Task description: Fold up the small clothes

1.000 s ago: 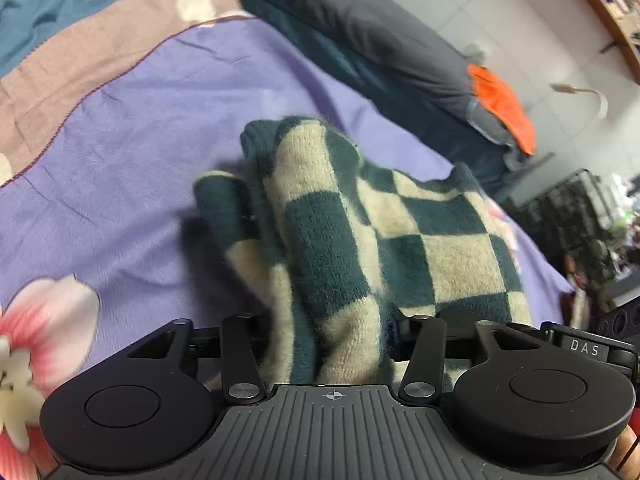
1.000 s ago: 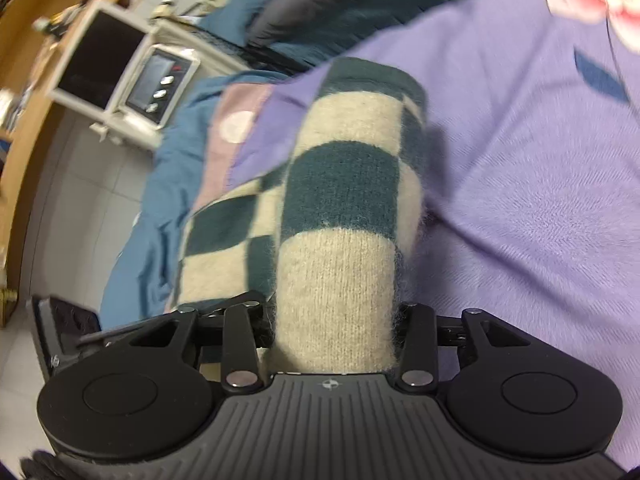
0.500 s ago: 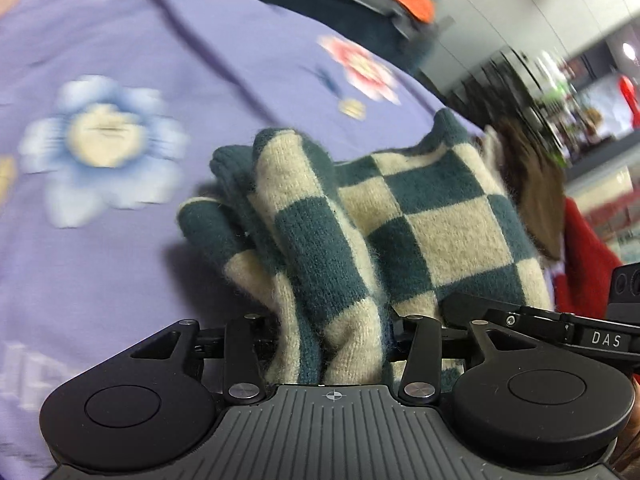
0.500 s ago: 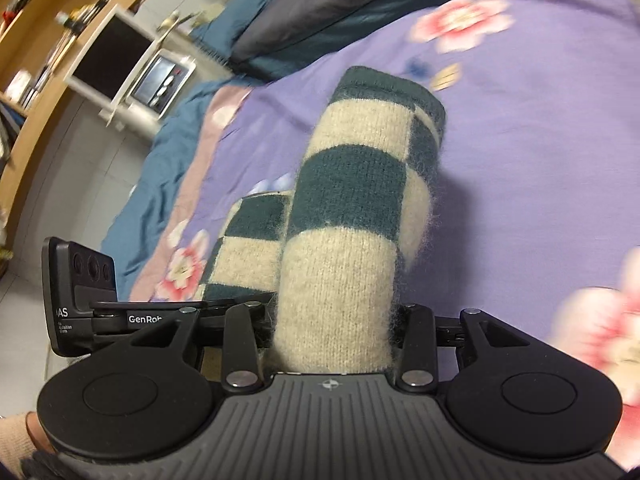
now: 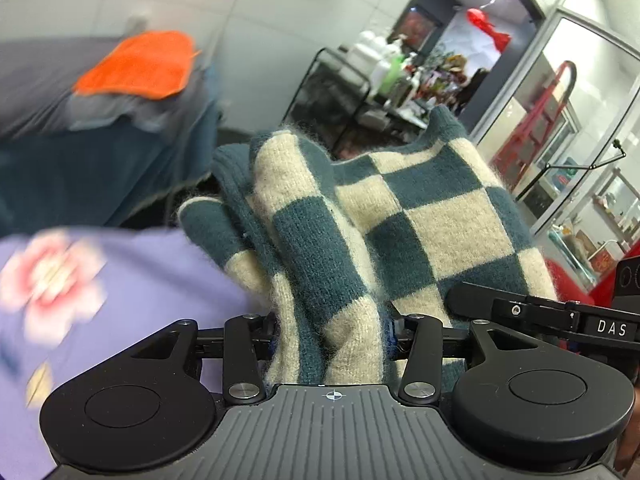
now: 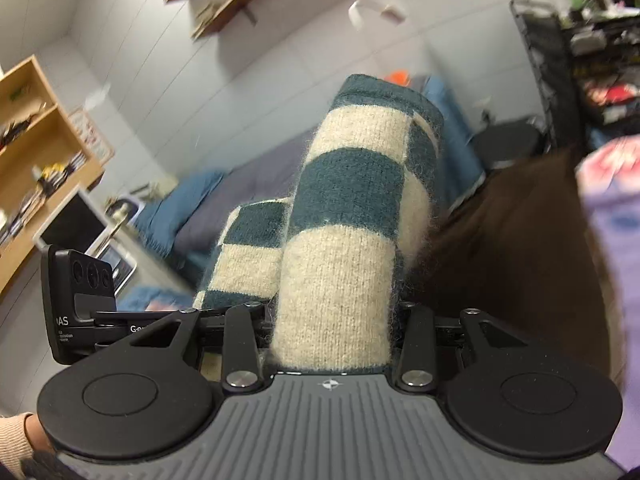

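While both wrist views are smeared at the edges, I can read the grip clearly enough: my left gripper (image 5: 332, 320) is clamped on a bunched end of the checkered knit garment (image 5: 384, 232), teal and cream squares, with the cloth filling the gap between the jaws. My right gripper (image 6: 334, 332) is likewise closed on the same garment (image 6: 352, 216), here a thick folded roll that stands up out of the jaws and away from the camera. The garment hangs in the air between the two grippers, above the edge of the purple floral bedspread (image 5: 120, 280), which shows only at the lower left of the left view and at the far right of the right view. Beyond it I see an orange cloth (image 5: 136, 66) lying on grey bedding and a black wire rack (image 5: 340, 92) crowded with items. A wooden shelf unit (image 6: 36, 140) stands against the wall in the right view.
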Available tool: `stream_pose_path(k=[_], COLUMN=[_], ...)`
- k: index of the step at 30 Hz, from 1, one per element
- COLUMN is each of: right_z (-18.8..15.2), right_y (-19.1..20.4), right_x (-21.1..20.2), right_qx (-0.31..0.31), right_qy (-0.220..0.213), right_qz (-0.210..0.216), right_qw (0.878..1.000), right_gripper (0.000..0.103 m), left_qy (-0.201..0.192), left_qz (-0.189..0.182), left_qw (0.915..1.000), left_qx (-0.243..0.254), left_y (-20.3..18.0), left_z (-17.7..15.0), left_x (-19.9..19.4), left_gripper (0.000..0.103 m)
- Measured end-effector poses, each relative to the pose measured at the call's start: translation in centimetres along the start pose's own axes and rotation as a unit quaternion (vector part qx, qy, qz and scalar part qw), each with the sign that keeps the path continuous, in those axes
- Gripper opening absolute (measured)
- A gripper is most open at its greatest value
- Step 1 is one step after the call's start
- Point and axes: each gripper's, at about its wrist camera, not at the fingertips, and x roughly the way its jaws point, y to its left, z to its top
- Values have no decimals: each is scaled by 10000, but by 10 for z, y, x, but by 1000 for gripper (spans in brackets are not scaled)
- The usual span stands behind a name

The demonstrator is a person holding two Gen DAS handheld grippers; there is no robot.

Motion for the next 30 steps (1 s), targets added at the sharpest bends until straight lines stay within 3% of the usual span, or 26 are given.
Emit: stream_pose_path(k=[4,7,9,11,15,20,24,30], right_z=[20,6,-6,-17,-21,-19,-18,-30], right_y=[-70,-123,-140,-150,-158,-148,-131,-102], right_x=[12,24,29,29,28,21,-1,-32], right_qx=[361,947,1155,1310,1389,1380,1147,967], right_qy=[-33,281,355,338,279,333,315,401], right_qz=[-160,-469,-545,-433,-401,-561,-1308,-1993], right_qw=[9992,9940,9912,9899,9891,9883,9842,9743], right_gripper=[45,50,58,64,66,73,89,89], left_qy=[88,479,462,454,540,753,729,1020], left_qz=[3,160,135,192,357,535,917,1598], left_qw=[9999,9963,9931,9939,9961,9931,9916,9809], left_qx=[-61,-702,-1074,-988,-594,-730,-556,-435], left_y=[-16,0,12,15,17,33,43,50], left_z=[8,-8,-21,-31,-34,-19,-20,-34], left_x=[67,101,104,99,94,89,68,38], left_gripper=[98,103,103,103,103,103,103,103])
